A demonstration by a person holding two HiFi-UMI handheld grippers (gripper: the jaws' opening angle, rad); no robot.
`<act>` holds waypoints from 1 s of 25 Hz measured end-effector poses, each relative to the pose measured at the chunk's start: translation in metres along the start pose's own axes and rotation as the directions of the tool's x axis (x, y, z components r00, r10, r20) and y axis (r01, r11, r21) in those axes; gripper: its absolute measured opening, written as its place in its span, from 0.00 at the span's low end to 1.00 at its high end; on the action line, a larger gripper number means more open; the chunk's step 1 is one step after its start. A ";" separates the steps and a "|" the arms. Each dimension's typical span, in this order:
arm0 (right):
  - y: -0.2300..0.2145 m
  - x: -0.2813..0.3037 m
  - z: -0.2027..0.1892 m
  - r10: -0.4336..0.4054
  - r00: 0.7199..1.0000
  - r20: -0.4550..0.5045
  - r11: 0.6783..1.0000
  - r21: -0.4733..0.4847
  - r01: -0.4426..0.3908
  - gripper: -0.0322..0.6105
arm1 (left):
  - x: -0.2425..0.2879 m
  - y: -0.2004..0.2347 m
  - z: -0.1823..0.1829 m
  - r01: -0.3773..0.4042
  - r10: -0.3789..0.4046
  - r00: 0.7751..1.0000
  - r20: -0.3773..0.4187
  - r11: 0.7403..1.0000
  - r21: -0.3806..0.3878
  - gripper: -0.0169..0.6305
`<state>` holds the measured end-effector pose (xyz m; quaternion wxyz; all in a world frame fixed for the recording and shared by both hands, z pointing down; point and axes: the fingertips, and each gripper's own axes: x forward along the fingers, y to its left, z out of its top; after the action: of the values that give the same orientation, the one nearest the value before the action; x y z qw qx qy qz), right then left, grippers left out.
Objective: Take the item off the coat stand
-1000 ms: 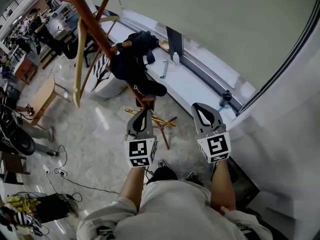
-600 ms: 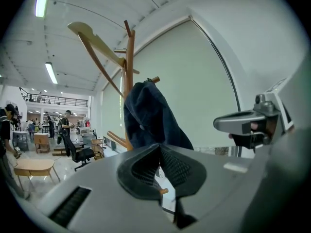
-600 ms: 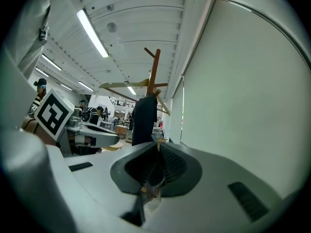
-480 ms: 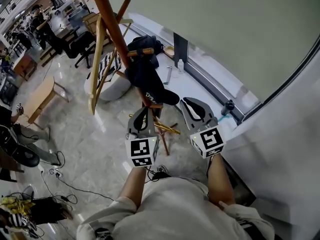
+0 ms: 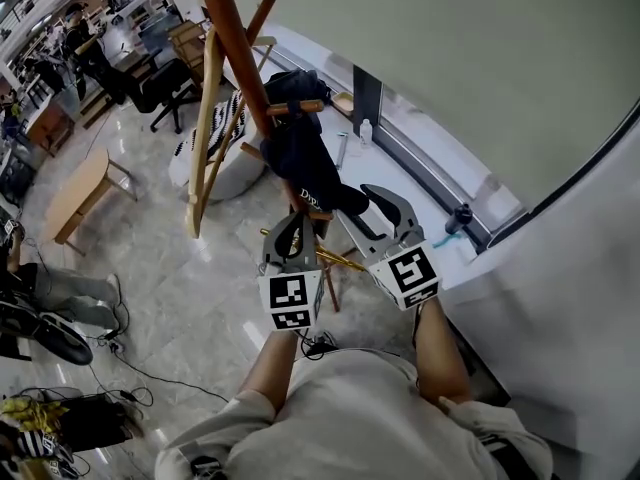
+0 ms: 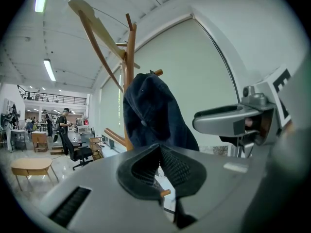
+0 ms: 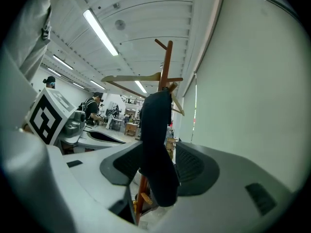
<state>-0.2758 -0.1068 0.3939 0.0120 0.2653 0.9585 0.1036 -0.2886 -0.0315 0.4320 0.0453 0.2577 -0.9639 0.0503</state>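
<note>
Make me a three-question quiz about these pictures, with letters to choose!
1. Where is the cap? A. On the floor. B. Hanging on the coat stand. C. On a chair.
2. What colour is the cap? A. Red. B. Yellow. C. Dark blue.
3. How are the right gripper's jaws? A. Apart. B. Shut together. C. Clamped on a bottle.
Answers: 1 B, it hangs from the stand. 2 C, its cloth looks navy. 3 A, they have just been opening, with the cap's brim between them.
</note>
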 end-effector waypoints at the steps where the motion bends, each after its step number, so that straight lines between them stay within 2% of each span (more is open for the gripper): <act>1: 0.002 0.005 0.002 0.007 1.000 0.001 1.000 -0.010 -0.007 0.36 | 0.000 0.001 0.000 0.003 -0.003 1.000 -0.001 1.000 0.001 0.04; 5: 0.003 0.024 0.008 0.002 1.000 -0.005 0.998 -0.058 -0.002 0.43 | -0.001 0.005 0.000 0.005 -0.005 1.000 -0.006 1.000 -0.001 0.04; 11: 0.004 0.038 0.007 0.028 1.000 -0.014 0.997 -0.068 -0.029 0.44 | 0.000 0.009 -0.006 -0.003 0.003 1.000 -0.021 1.000 0.000 0.04; 21: 0.023 0.047 0.010 0.094 0.996 0.003 0.995 -0.034 -0.094 0.43 | -0.007 0.016 -0.010 -0.009 0.009 1.000 -0.023 1.000 0.000 0.04; 22: 0.025 0.048 0.011 0.096 0.995 0.001 0.995 -0.033 -0.096 0.41 | -0.009 0.018 -0.010 -0.012 0.012 1.000 -0.023 1.000 -0.002 0.04; 24: 0.026 0.048 0.011 0.088 0.996 -0.003 0.995 -0.037 -0.088 0.29 | -0.011 0.021 -0.010 -0.016 0.016 1.000 -0.024 1.000 -0.007 0.04; 25: 0.025 0.047 0.011 0.081 0.997 -0.003 0.996 -0.040 -0.081 0.28 | -0.012 0.022 -0.011 -0.017 0.017 1.000 -0.024 1.000 -0.009 0.04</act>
<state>-0.3028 -0.0596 0.3899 0.0124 0.3036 0.9447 0.1235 -0.2887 -0.0054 0.4395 0.0576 0.2488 -0.9656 0.0494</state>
